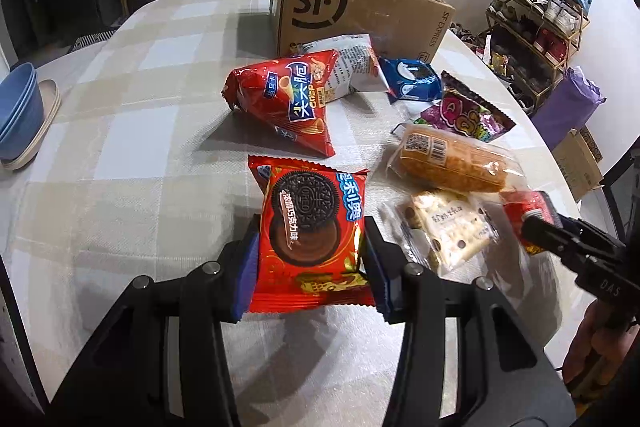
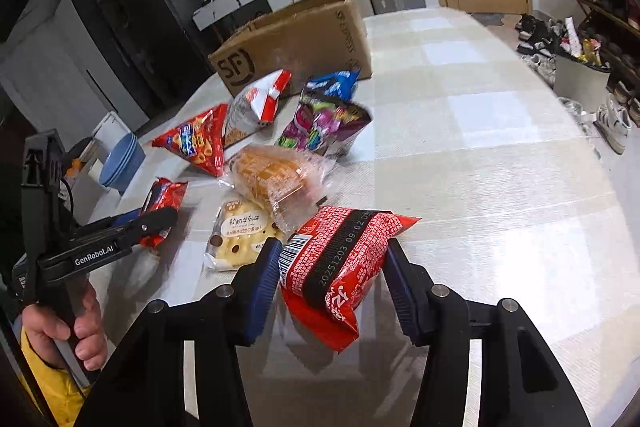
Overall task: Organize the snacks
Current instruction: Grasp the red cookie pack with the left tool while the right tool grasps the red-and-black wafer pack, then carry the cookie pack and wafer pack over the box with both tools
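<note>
Both hands are lifting a snack each, so the step in hand looks like the carry toward the cardboard box (image 1: 360,7), which is standing open-topped at the far side of the bench (image 1: 140,155), well ahead of both sets of jaws.

The left gripper (image 1: 310,259) is pinching the red cookie packet (image 1: 310,227) narrowly across its width. The blue pads are pressing on both side edges, and the packet is standing up between them with its long axis running away from the jaws, the printed face toward the camera and the upper crimp farthest out.

The right gripper (image 2: 332,279) is closing on the red snack bag (image 2: 340,263); its pads are touching the bag's two flanks at a moderate spread. The bag is lying slantwise, one corner pointing up and right beyond the jaws, the other end drooping below them.

Ahead of the jaws and still lying on the bench are the triangular chip bag (image 1: 284,103), the bread roll (image 1: 448,159) and the nougat pack (image 1: 444,227).

The next move probably calls for carrying both packets forward above the box rim, then opening the jaws over it. The drooping bag may swing, so a steady lift seems wise.
</note>
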The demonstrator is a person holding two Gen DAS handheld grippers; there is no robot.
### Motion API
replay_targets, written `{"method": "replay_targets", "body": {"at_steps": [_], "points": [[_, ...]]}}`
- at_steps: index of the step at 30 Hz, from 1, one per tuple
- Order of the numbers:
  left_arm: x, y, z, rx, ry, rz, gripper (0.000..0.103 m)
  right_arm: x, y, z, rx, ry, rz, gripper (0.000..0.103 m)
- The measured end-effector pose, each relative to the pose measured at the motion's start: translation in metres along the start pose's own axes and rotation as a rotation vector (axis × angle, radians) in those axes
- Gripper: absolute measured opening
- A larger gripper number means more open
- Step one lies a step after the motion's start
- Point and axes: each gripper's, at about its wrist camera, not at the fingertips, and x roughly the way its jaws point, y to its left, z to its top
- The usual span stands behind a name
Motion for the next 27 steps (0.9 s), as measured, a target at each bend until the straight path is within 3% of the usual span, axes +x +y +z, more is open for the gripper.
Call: {"method": "replay_targets", "body": {"at_steps": [6,13,27], "points": [[-0.021,-0.007,-0.004,0.017,-0.036,0.003,0.043,-0.035,-0.009,0.003,0.052,-0.084,0.052,0.052],[-0.047,-0.015,-0.002,0.035,-0.083,0.001,0.043,-0.07,0.008,0.017,0.009,-0.176,0.13,0.052],[-0.081,-0.016,0.007,0.037,-0.134,-0.018,0.043,-0.092,0.035,0.038,-0.032,-0.228,0.22,0.052]]}}
